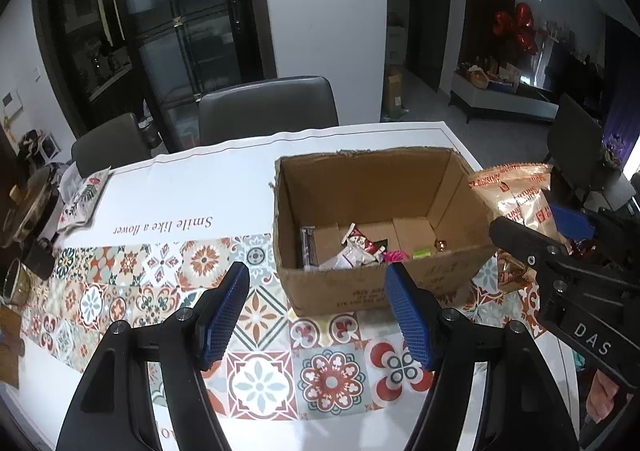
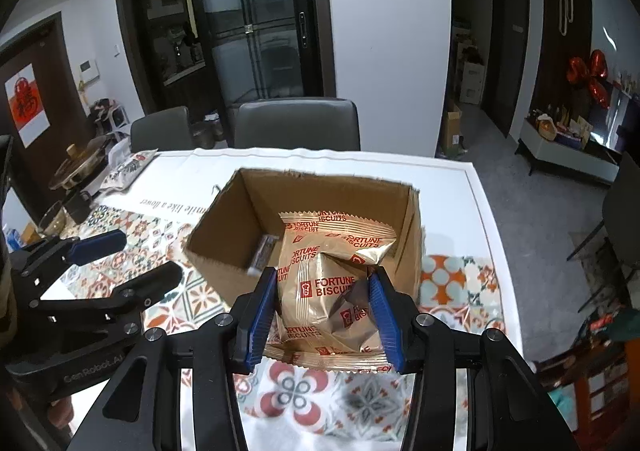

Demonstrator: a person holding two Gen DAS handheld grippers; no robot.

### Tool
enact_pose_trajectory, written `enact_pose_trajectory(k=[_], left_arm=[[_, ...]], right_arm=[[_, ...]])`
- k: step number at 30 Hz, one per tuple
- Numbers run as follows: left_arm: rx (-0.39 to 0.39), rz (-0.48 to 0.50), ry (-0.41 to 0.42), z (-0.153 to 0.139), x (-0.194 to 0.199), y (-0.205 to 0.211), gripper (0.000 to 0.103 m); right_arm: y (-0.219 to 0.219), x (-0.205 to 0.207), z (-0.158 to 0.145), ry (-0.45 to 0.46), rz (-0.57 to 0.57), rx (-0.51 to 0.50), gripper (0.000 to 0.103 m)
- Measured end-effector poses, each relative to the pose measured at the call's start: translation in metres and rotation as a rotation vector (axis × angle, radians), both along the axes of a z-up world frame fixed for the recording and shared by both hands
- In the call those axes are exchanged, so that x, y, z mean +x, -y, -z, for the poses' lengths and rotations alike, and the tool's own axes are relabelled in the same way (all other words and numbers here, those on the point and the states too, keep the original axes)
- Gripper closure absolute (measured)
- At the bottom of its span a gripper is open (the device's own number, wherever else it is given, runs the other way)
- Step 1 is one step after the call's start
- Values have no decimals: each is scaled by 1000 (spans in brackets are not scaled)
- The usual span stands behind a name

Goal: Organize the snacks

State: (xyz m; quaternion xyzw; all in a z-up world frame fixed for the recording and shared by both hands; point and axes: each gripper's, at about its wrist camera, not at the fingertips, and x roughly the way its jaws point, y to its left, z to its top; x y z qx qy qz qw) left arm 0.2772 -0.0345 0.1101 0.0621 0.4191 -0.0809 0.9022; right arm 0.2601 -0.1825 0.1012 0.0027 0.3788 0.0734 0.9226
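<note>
Now the right gripper [image 2: 326, 291] squeezes a shiny gold biscuit bag [image 2: 320, 283].
Just past it sits the open brown cardboard box [image 2: 224, 251]; the left gripper [image 1: 318, 291] is open, holding nothing.

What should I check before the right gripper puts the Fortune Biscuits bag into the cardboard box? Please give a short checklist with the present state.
1. Right gripper shut on the Fortune Biscuits bag, both pads pressing its sides: ok.
2. Cardboard box open at the top: ok.
3. Room inside the box: ok; only a few small snack packets lie on its floor.
4. Left gripper open, holding nothing, and outside the box: ok.
5. Bag fully above the box opening: cannot tell; it appears in front of the box in the right wrist view, but beside the box's right wall in the left wrist view.
</note>
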Motion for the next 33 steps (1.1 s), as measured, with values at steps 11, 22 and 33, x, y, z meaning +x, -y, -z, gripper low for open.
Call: enact_pose_trajectory(k=[11, 22, 33], left_arm=[[22, 0, -47, -9, 43, 4, 30], [51, -56, -25, -11, 58, -2, 20], [51, -89, 81, -19, 25, -9, 13]], right_arm=[[4, 48, -11, -53, 4, -12, 56], [6, 78, -3, -127, 18, -41, 39], [12, 54, -4, -105, 60, -43, 32]])
